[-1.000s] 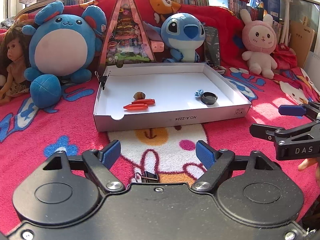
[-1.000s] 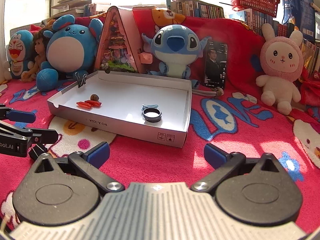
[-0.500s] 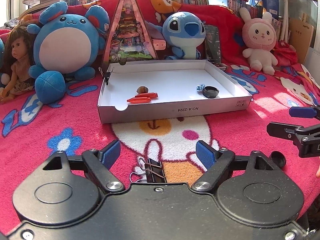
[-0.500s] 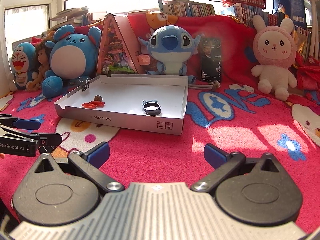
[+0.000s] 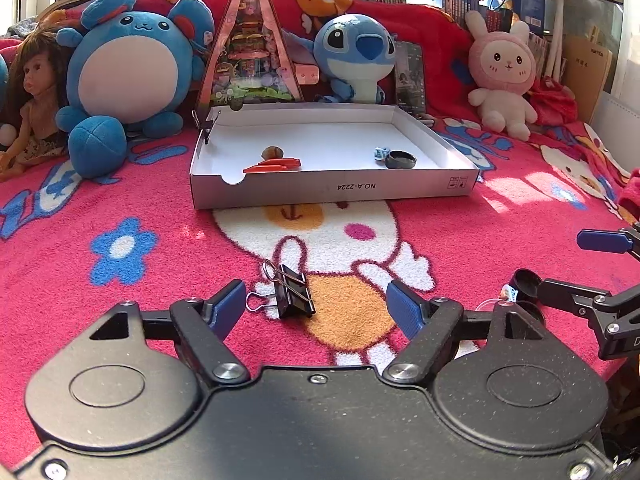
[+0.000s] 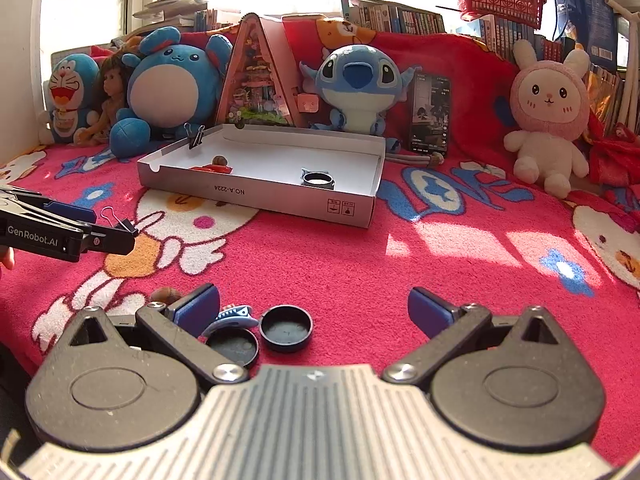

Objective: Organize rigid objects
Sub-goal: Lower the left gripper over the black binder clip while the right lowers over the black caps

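Left jaws: closing, pads clear of the binder clip (image 5: 291, 290) between them.
Right jaws: spread wide, empty.
Right view only: two caps (image 6: 286, 327), fish clip (image 6: 234, 315).

left tongs (image 5: 316, 306): angled down, jaws closing, not gripping | right tongs (image 6: 314, 306): angled down, jaws apart

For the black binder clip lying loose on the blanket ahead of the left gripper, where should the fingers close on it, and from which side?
Grip the binder clip across its black folded body, coming from the near side, low along the blanket. The body is the solid part, and it already lies between the left gripper fingers, whose jaws are closing but not yet touching. The thin wire handles sticking out to the left would probably slip or swing.
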`<state>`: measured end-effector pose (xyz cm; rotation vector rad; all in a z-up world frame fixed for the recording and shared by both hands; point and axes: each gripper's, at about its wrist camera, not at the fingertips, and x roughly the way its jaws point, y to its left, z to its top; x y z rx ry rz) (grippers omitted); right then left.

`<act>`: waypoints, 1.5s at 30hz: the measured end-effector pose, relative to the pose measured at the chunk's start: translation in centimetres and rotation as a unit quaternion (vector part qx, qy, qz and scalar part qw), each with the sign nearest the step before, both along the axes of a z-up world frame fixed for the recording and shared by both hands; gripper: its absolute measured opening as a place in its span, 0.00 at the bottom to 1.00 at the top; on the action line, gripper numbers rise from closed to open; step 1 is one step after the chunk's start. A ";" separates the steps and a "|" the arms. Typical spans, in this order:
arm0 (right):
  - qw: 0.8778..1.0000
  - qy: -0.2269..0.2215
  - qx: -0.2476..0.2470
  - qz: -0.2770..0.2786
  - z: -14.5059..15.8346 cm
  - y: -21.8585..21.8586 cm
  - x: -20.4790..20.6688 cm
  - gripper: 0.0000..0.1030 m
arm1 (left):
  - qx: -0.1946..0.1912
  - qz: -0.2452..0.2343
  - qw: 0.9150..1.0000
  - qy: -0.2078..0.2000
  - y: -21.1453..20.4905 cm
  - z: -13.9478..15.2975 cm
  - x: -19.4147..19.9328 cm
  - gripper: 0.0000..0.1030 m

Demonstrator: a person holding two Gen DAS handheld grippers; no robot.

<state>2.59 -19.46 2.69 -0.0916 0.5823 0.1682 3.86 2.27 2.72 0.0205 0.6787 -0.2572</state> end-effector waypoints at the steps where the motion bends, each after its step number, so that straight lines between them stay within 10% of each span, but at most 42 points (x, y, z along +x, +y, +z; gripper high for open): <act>1: 1.000 0.000 -0.005 0.008 -0.1 0.2 -0.5 1.00 | 0.001 0.001 1.000 -0.001 0.1 0.0 -0.2 0.69; 10: 0.999 0.018 -0.010 0.028 -1.5 1.8 -2.4 1.00 | -0.012 0.029 0.999 0.008 0.7 -0.6 0.7 0.47; 42: 0.999 0.012 0.022 -0.025 -3.8 3.2 -1.5 1.00 | -0.014 0.047 0.999 -0.004 0.2 -2.2 2.2 0.46; 45: 0.999 0.020 0.029 -0.022 -3.3 3.1 -1.5 0.96 | -0.017 0.054 0.998 -0.002 0.4 -2.0 2.0 0.31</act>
